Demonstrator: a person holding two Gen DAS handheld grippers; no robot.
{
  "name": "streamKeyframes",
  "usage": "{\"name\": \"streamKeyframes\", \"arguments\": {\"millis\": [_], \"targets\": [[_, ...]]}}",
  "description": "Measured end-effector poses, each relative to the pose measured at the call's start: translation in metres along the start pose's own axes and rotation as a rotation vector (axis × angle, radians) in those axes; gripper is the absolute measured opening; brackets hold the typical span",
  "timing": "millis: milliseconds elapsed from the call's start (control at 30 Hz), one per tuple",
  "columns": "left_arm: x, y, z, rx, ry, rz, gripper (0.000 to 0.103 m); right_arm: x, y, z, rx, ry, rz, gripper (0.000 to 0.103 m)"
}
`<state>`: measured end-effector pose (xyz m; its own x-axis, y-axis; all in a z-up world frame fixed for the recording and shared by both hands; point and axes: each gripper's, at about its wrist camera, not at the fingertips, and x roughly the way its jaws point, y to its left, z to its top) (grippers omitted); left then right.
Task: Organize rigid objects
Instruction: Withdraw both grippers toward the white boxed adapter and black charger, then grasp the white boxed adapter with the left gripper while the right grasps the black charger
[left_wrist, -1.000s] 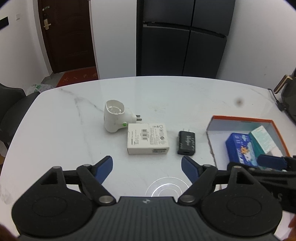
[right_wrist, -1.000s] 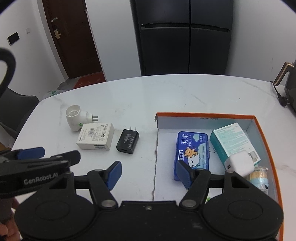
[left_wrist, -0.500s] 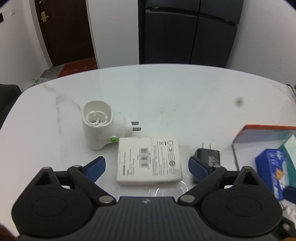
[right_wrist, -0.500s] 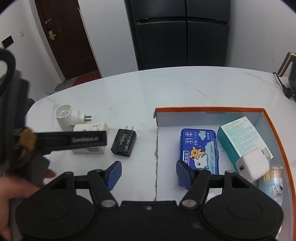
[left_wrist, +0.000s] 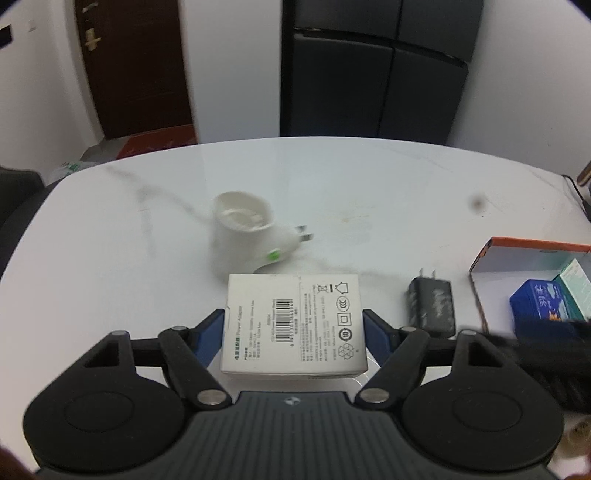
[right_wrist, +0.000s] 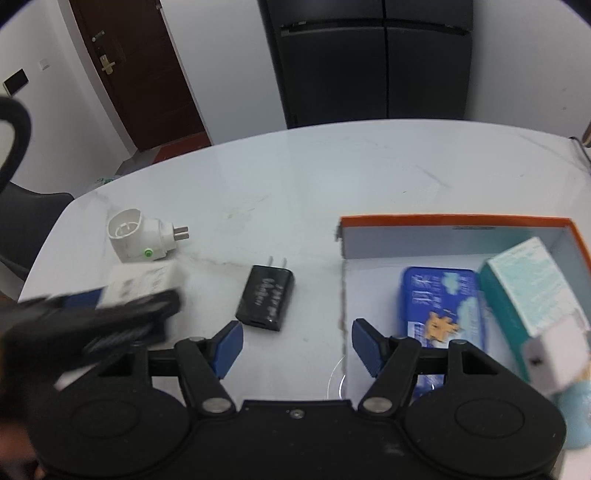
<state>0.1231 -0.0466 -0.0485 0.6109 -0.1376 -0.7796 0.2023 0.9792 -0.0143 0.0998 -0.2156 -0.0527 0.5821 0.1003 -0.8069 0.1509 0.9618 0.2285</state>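
1. The white adapter box (left_wrist: 293, 325) sits between the blue pads of the left gripper (left_wrist: 293, 334), label side up, near the table's (left_wrist: 332, 192) front edge. The jaws have just been closing on it, and the pads now meet its two side walls. A second ago the box lay well ahead of wide-spread jaws.
2. By the look of it the grasp is being made and the lift toward the orange-rimmed box (right_wrist: 454, 221) comes next; whether the box has left the table cannot be told.
3. Readable on the box: "Power Adapter", a barcode, recycling and certification marks. The smaller print is too fine to read.
4. The white plug-in socket (left_wrist: 245, 236), prongs pointing right, stands just behind the box; the black charger (right_wrist: 266, 297) lies to its right, between it and the orange-rimmed box.
5. The right gripper (right_wrist: 297, 345) hangs wide and empty over the table's near edge, with the charger just ahead of its left pad.
6. Inside the orange-rimmed box: a blue case (right_wrist: 441, 306) with a cartoon figure, a teal carton (right_wrist: 532, 288), and a white cube charger (right_wrist: 557, 354).
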Motion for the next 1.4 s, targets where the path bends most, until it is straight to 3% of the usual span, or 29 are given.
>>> {"name": "streamKeyframes", "arguments": {"millis": [200,333,400,433,600,833,1400], "targets": [[-0.022,0.025,-0.016,-0.046,0.001,0.027,0.079,0.039,0.017,0.008,-0.002,0.047,-0.001,0.079],[-0.022,0.032,-0.013,-0.061,0.006,0.036,0.079,0.050,0.034,0.014,-0.055,0.024,-0.051,0.077],[-0.026,0.035,-0.013,-0.071,0.002,0.032,0.079,0.051,0.037,0.015,-0.076,0.009,-0.090,0.046],[-0.027,0.036,-0.014,-0.071,-0.003,0.033,0.079,0.050,0.038,0.014,-0.085,0.005,-0.100,0.044],[-0.033,0.033,-0.013,-0.070,-0.019,0.037,0.079,0.040,0.035,0.004,-0.095,-0.004,-0.110,0.043],[-0.045,0.028,-0.012,-0.075,-0.037,0.050,0.079,-0.007,0.047,-0.006,-0.139,-0.040,-0.036,0.043],[-0.117,0.002,-0.023,-0.102,-0.095,0.075,0.079,-0.113,0.047,-0.033,-0.187,-0.088,0.024,0.043]]}}
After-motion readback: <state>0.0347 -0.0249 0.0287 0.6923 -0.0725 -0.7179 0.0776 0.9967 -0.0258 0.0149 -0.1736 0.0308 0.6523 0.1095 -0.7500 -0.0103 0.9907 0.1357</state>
